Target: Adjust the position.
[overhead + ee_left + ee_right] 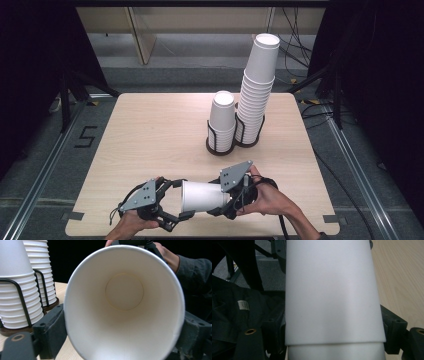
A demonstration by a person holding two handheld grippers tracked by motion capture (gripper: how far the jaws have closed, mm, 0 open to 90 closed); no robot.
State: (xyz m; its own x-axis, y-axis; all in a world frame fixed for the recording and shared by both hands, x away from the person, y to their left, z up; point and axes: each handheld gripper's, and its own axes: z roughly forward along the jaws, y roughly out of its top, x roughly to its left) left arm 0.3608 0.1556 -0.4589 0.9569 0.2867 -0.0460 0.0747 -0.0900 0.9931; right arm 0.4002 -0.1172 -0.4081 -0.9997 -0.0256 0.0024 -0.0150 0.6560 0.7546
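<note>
A white paper cup [202,196] lies on its side just above the table's front edge, held between both grippers. Its mouth faces my left gripper [181,200], and in the left gripper view I look straight into the cup [125,292] down to its round bottom. The left gripper [120,340] has one black jaw pressed on each side of the rim. My right gripper [225,200] grips the narrow base end. In the right gripper view the cup's outer wall [332,290] runs between the jaws of the right gripper [334,335], with a seam low across it.
On the light wooden table [150,135], two black wire holders stand at the back right: a short cup stack [221,125] and a tall, leaning cup stack [256,90]. Both stacks [17,290] appear left in the left gripper view. Dark frames and cables surround the table.
</note>
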